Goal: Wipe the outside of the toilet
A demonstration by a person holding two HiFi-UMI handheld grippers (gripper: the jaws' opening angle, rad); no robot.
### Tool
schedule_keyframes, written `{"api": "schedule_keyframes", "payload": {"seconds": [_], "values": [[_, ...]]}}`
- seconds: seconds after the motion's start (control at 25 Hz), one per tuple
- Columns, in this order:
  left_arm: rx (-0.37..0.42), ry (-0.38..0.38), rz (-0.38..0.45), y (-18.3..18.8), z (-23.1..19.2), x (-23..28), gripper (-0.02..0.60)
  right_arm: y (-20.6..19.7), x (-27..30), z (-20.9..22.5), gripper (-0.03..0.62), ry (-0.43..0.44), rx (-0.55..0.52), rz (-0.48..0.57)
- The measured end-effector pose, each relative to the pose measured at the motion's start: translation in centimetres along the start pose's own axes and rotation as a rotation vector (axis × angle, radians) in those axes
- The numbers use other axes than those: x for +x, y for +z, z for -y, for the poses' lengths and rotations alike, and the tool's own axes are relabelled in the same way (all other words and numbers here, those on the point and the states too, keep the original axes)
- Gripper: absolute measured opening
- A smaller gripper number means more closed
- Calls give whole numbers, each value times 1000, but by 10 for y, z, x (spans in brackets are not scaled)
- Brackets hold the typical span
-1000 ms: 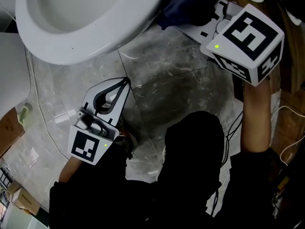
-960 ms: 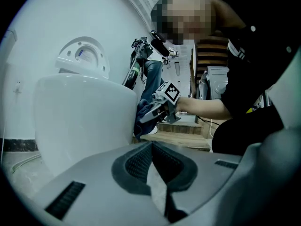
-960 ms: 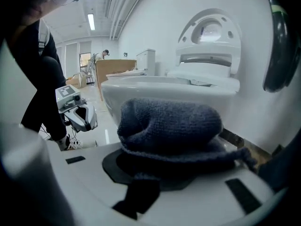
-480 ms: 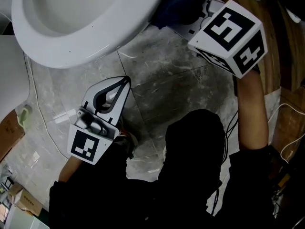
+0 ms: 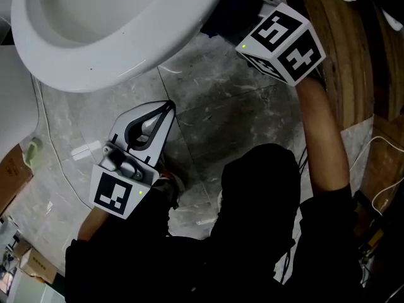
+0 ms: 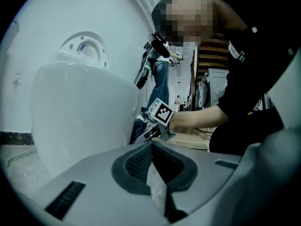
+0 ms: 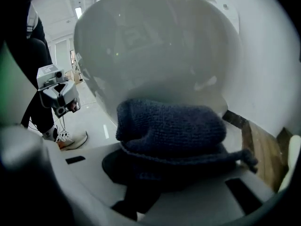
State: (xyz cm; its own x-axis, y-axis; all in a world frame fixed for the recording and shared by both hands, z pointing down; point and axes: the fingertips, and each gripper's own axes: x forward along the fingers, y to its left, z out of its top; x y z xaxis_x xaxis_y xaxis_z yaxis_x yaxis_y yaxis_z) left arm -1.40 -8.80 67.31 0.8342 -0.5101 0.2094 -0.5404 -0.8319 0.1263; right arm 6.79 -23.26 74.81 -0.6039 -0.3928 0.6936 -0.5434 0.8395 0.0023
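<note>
From the head view, the glossy white toilet bulged ahead of the left gripper. In the left gripper view, its jaws met at the tips, empty, with the bowl to their left. In the right gripper view, the right gripper clamped a dark knitted cloth against the bowl's shiny outside just ahead.

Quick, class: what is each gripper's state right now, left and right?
Left gripper: shut, nothing clearly held.
Right gripper: shut on the dark blue cloth, against the toilet.
</note>
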Motion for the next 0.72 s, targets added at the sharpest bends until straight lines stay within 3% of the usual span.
{"api": "schedule_keyframes", "payload": {"seconds": [0.72], "values": [[-36, -8, -9, -7, -3, -1, 8, -63, 74, 6, 92, 21, 76, -71]]}}
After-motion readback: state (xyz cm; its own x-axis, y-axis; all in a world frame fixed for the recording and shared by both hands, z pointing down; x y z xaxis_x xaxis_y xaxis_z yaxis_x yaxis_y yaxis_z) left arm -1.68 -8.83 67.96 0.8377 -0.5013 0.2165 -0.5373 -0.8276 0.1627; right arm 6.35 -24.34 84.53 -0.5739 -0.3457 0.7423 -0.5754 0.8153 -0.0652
